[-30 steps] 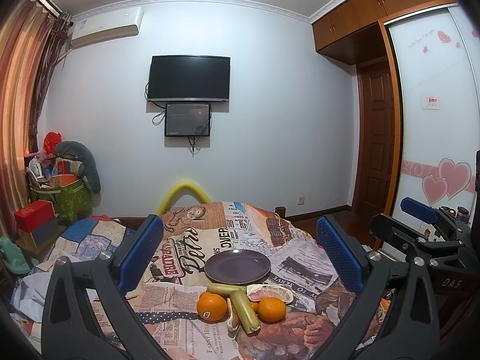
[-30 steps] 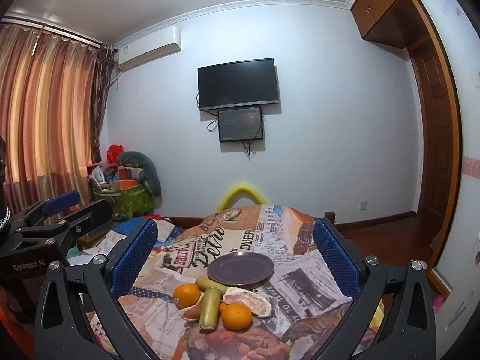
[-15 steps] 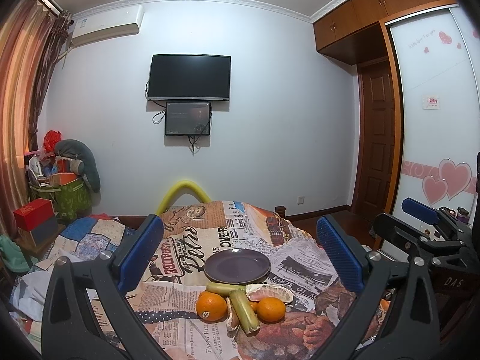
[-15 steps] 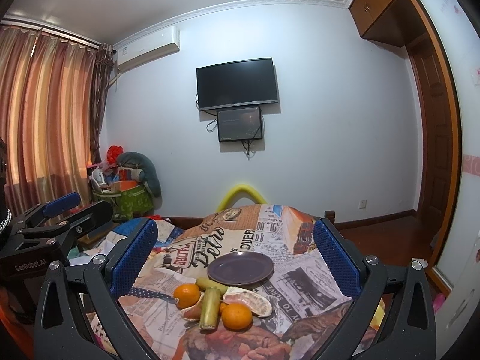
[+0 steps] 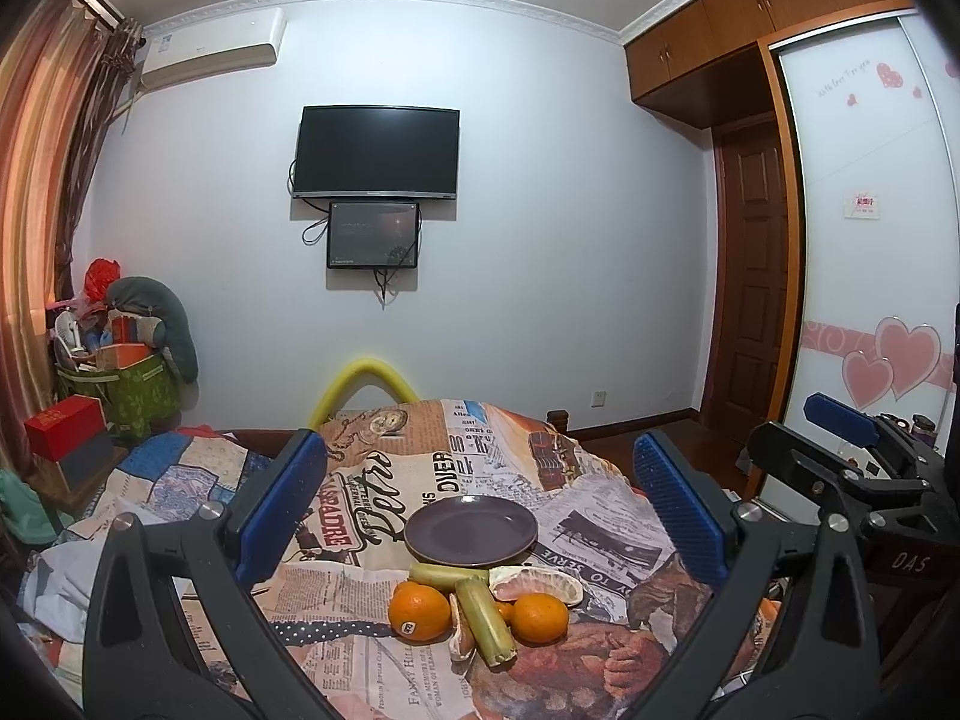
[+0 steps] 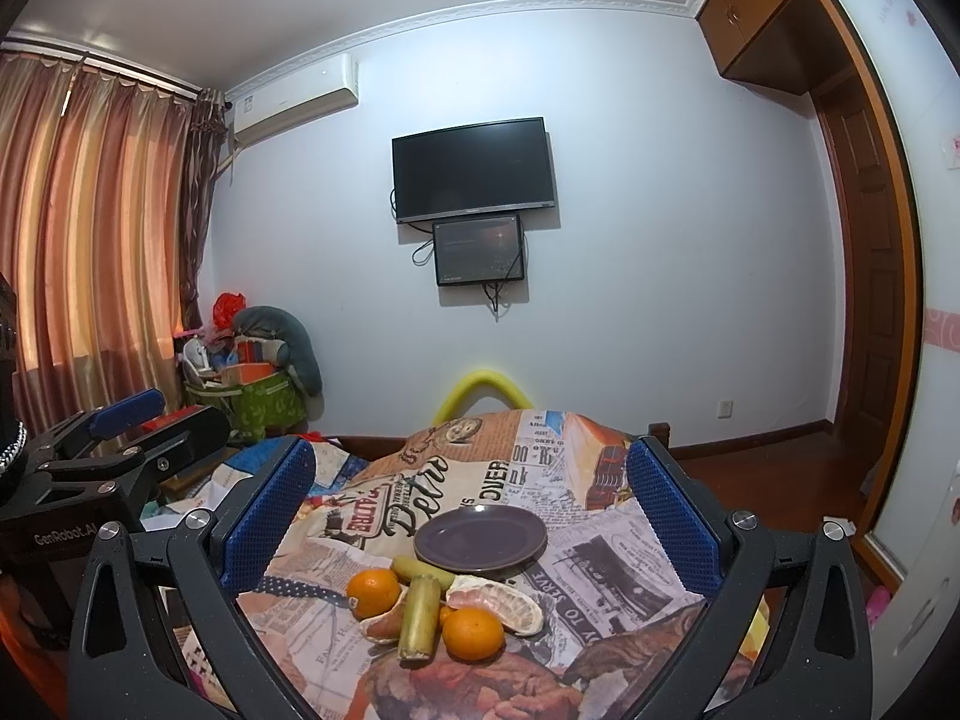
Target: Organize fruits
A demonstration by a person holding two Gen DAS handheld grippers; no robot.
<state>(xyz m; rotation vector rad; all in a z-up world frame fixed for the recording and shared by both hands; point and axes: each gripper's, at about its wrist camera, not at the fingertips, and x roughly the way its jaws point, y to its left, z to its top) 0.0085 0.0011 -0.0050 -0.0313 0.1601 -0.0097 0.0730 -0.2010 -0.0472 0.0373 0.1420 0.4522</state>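
Note:
An empty purple plate (image 5: 471,531) (image 6: 480,539) lies on a newspaper-print cloth. In front of it sits a pile of fruit: two oranges (image 5: 419,611) (image 5: 539,618) (image 6: 372,593) (image 6: 473,633), two green stalk pieces (image 5: 485,612) (image 5: 447,575) (image 6: 419,617), a peeled pomelo segment (image 5: 536,587) (image 6: 498,603) and a smaller segment (image 5: 459,636). My left gripper (image 5: 480,504) and right gripper (image 6: 471,504) are both open and empty, held above and short of the fruit. Each shows at the other view's edge.
The cloth (image 5: 384,480) covers a raised surface with a patchwork blanket (image 5: 180,474) to its left. A green bag of clutter (image 5: 120,390) and red box (image 5: 63,435) stand at left. A yellow foam loop (image 5: 363,381) rises behind. Wooden door (image 5: 753,276) at right.

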